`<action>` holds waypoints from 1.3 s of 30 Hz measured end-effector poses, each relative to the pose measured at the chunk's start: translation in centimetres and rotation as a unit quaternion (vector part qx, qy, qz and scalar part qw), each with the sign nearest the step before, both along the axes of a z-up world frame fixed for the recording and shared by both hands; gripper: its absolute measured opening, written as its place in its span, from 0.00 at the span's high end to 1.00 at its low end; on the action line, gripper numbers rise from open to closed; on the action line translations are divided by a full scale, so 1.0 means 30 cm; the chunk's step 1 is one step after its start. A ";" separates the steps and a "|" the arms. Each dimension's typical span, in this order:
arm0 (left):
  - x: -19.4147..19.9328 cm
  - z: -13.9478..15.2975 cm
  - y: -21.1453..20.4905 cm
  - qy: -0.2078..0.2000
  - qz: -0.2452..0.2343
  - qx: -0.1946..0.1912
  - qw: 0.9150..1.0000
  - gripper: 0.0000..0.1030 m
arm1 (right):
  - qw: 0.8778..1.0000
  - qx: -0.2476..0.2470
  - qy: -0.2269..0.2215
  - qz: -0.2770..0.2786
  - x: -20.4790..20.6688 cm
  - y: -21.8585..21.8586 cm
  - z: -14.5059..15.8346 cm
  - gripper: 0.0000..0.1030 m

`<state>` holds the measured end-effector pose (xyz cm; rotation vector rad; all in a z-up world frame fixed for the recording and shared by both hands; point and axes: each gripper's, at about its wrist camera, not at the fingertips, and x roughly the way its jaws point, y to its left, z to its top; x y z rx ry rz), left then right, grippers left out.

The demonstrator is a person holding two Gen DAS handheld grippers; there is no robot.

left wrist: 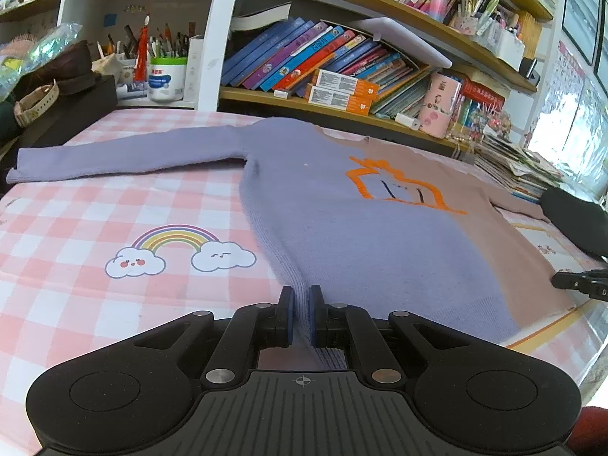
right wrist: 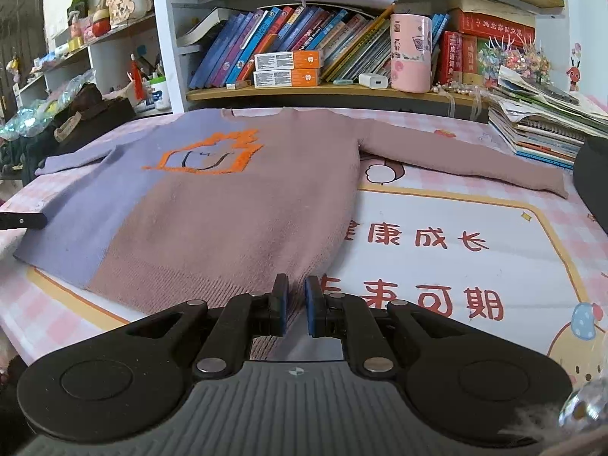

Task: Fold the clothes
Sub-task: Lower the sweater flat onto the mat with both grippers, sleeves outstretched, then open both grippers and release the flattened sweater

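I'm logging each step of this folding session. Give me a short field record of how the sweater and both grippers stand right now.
garment: two-tone sweater, lilac and dusty pink, spread flat on the checked mat
sleeves: both stretched out sideways
left gripper: shut on the lilac hem corner
right gripper: shut on the pink hem corner
folds made: none yet
background: bookshelf behind the table

A matt, fuzzy knit sweater [left wrist: 342, 228] lies on a smooth printed table mat [left wrist: 114, 228]; shelves [right wrist: 342, 93] look wooden.
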<state>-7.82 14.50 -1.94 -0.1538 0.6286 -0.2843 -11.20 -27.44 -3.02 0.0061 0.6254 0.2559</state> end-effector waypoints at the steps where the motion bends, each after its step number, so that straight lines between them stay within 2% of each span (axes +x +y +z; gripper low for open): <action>1: -0.001 0.000 0.000 0.001 -0.003 -0.004 1.000 0.94 | 1.000 -0.002 -0.001 -0.004 0.002 -0.001 0.000 0.91; 20: 0.003 0.000 0.014 0.003 0.001 0.000 1.000 0.93 | 1.000 -0.005 0.002 0.004 -0.001 0.011 0.002 0.91; 23: 0.001 0.011 0.021 0.001 0.010 0.004 1.000 0.84 | 1.000 -0.003 -0.001 0.005 -0.002 0.005 0.007 0.88; 25: -0.010 0.037 0.033 -0.014 0.021 0.012 1.000 0.68 | 1.000 0.002 -0.009 0.004 -0.007 -0.009 0.019 0.82; 27: -0.022 0.063 0.045 -0.028 0.033 0.020 0.999 0.58 | 1.000 0.011 -0.020 -0.002 -0.010 -0.030 0.040 0.77; 29: -0.030 0.086 0.050 -0.042 0.038 0.017 0.998 0.53 | 0.999 0.015 -0.031 -0.006 -0.011 -0.042 0.065 0.72; 31: -0.032 0.104 0.050 -0.054 0.038 0.009 0.998 0.41 | 0.999 0.012 -0.040 -0.002 -0.008 -0.034 0.084 0.65; 33: -0.029 0.118 0.044 -0.064 0.035 0.000 0.997 0.34 | 0.999 0.007 -0.048 0.007 0.000 -0.012 0.099 0.62; 37: -0.024 0.129 0.027 -0.075 0.034 0.001 0.997 0.18 | 0.998 -0.001 -0.058 0.033 0.027 0.048 0.121 0.49; 39: -0.019 0.132 0.021 -0.076 0.036 0.005 0.996 0.15 | 0.997 -0.005 -0.061 0.046 0.045 0.082 0.131 0.45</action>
